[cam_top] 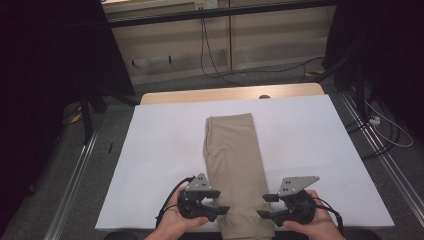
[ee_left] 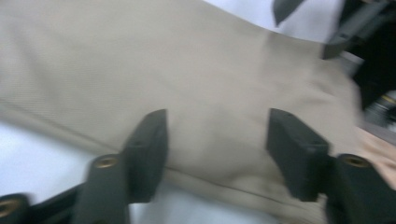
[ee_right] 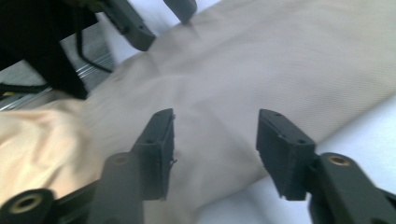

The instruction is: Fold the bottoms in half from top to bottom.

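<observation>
Beige folded trousers (cam_top: 234, 170) lie lengthwise down the middle of the white board (cam_top: 310, 140) that covers the table, their near end hanging off the near edge between the person's two hands, their far end well short of the far edge; the left gripper (cam_top: 223, 201) sits at the cloth's left near edge and the right gripper (cam_top: 266, 206) at its right near edge, each pointing inward at the fabric; in the left gripper view the jaws stand apart with the trousers' edge lying below the gap and nothing pinched; in the right gripper view the jaws likewise stand apart over the cloth, gripping nothing; beyond the board a strip of wooden tabletop (cam_top: 220, 94) shows at the far side; black cables (cam_top: 215, 65) trail over the grey floor behind it, and metal rails (cam_top: 75, 175) run along the floor to left and right; nothing lies on the board between the grippers and the trousers.
</observation>
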A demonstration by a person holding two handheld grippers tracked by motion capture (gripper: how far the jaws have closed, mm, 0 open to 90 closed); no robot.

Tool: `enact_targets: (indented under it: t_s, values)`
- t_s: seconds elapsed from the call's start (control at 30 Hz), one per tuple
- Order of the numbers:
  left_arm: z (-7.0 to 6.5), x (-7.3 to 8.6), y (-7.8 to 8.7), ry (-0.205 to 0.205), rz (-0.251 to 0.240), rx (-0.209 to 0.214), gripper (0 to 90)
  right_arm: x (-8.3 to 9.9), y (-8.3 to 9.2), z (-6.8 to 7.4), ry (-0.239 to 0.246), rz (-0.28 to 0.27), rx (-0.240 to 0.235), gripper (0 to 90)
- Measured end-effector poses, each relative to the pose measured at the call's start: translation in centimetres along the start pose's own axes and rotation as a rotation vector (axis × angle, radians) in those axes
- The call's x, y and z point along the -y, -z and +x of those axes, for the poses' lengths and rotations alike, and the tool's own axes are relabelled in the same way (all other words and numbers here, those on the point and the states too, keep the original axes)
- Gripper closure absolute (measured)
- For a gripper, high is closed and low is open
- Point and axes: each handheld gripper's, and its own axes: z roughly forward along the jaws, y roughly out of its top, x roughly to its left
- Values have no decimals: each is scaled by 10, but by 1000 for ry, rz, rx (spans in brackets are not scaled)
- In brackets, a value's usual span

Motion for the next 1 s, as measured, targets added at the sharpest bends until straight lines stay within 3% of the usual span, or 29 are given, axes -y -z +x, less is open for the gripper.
enact_targets:
  t_s: [0.13, 0.2, 0.3, 0.4, 0.47, 0.53, 0.7, 0.77, 0.83, 0.9, 1.0]
  values:
    - [13, -4, 2, 19, -31, -75, 240, -6, -7, -15, -20, -6, 56, 342]
    - [19, -7, 4, -6, -34, -103, 288, -10, -10, -23, -30, -13, 72, 321]
    - [35, -11, 4, 26, -45, -147, 230, -17, -16, -36, -39, -6, 80, 285]
    - [50, -15, 3, 52, -58, -185, 210, -24, -21, -50, -47, 0, 80, 304]
    - [60, -20, 2, 49, -48, -187, 190, -31, -22, -59, -54, -12, 93, 290]
    - [69, -24, 0, 42, -61, -236, 184, -37, -23, -68, -61, -24, 106, 281]
    - [95, -36, -3, 78, -103, -241, 155, -52, -28, -88, -74, -38, 148, 241]
    - [105, -41, -3, 68, -106, -268, 156, -56, -30, -96, -83, -36, 169, 249]
    - [115, -45, -4, 98, -120, -243, 168, -58, -34, -105, -101, -38, 218, 264]
    - [125, -48, -5, 127, -142, -252, 177, -60, -39, -115, -138, -35, 188, 280]
    - [139, -55, -7, 137, -135, -267, 171, -67, -44, -126, -137, -44, 194, 277]
